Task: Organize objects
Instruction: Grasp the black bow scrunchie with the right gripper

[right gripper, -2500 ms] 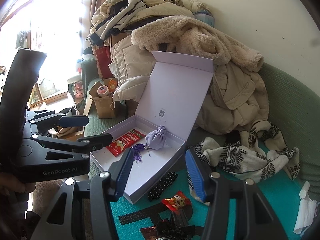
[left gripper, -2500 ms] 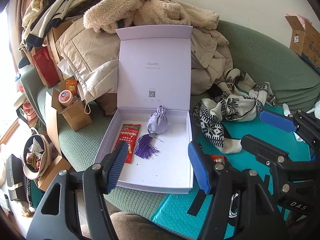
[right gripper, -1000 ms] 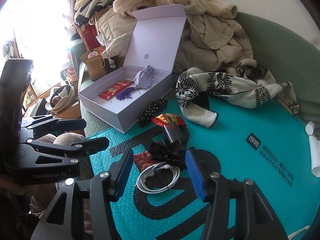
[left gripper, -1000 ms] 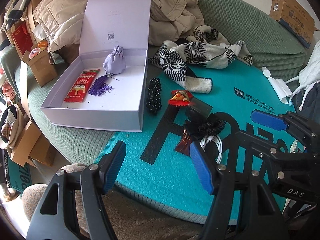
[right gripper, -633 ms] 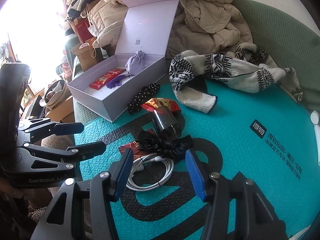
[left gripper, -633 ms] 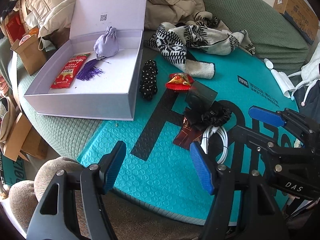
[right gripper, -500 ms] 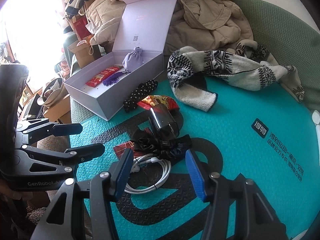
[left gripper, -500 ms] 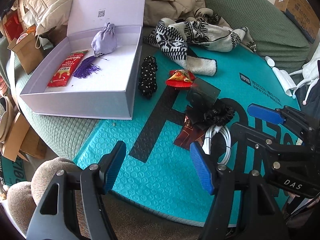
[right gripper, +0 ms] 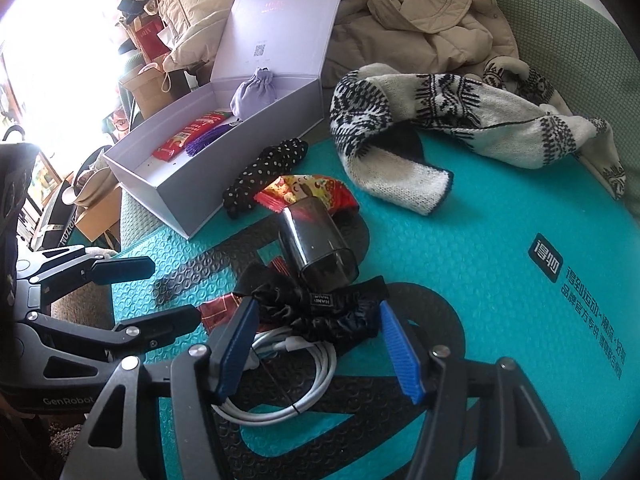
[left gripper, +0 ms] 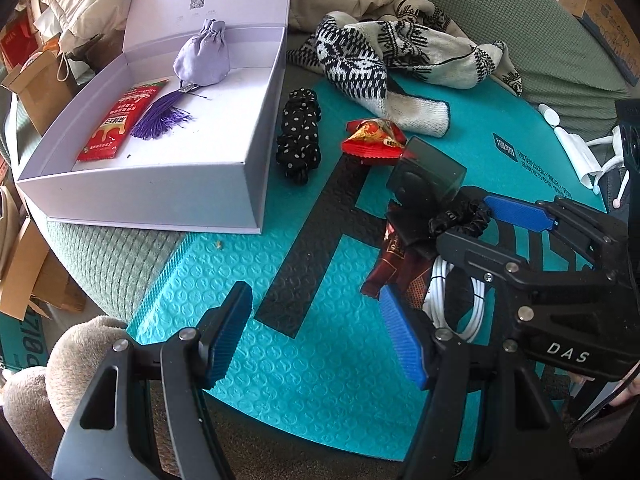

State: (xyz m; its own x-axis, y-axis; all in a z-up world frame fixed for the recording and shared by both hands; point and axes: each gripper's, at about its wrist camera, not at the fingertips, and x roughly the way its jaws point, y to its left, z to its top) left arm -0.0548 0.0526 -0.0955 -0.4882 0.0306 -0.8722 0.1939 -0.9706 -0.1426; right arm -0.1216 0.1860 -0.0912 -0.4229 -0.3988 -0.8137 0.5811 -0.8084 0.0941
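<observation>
An open lilac box holds a lilac pouch, a purple tassel and a red packet. On the teal mat lie a black dotted scrunchie, a red snack packet, a dark clear cup, a black satin scrunchie, a dark red packet and a white cable. My right gripper is open, low over the cable and satin scrunchie. My left gripper is open over bare mat.
A black-and-white knitted scarf lies at the mat's far side. Coats are piled on the green sofa behind the box. Cardboard boxes and bags stand at the left. White items lie at the mat's right edge.
Both grippers have moved away from the box, down and closer to the pile on the mat. The right gripper now hangs over the cable and satin scrunchie. Both stay open.
</observation>
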